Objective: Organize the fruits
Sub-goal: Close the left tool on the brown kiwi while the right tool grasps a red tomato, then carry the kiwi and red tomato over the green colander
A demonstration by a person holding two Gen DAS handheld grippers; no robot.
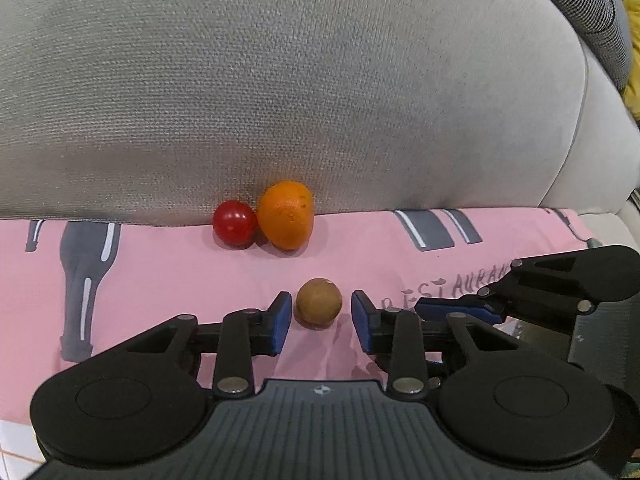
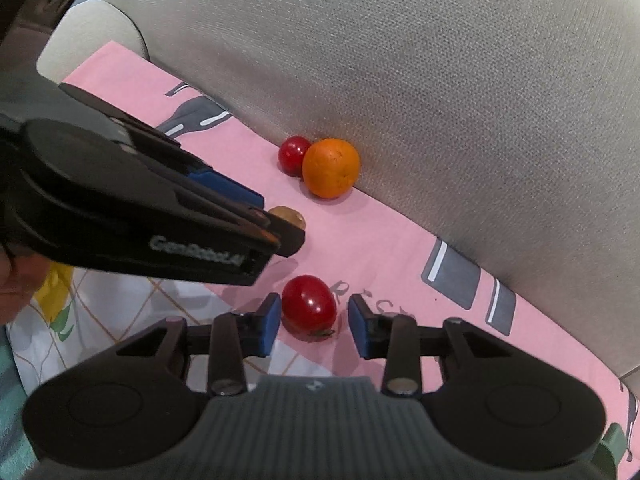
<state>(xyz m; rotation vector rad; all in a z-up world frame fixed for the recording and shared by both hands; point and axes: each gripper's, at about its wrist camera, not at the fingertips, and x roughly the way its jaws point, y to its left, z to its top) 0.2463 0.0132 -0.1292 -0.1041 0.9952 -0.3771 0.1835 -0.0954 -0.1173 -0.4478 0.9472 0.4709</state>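
Observation:
A small brown round fruit [image 1: 319, 303] lies on the pink cloth [image 1: 160, 280] between the open blue pads of my left gripper [image 1: 320, 320], with gaps on both sides. A small red fruit [image 1: 234, 222] and an orange [image 1: 285, 214] touch each other against the sofa back. In the right wrist view, a larger red fruit [image 2: 309, 304] lies between the open pads of my right gripper [image 2: 312, 326], close to the left pad. The orange [image 2: 331, 167], the far red fruit [image 2: 293, 154] and the brown fruit [image 2: 289, 216], half hidden behind the left gripper [image 2: 276, 236], show beyond.
The grey sofa backrest [image 1: 280, 80] rises right behind the fruits. The pink cloth [image 2: 400, 260] with grey bottle prints covers the seat. A white checked cloth [image 2: 120, 304] lies at its front edge. The right gripper's body [image 1: 560, 288] sits close at the left gripper's right.

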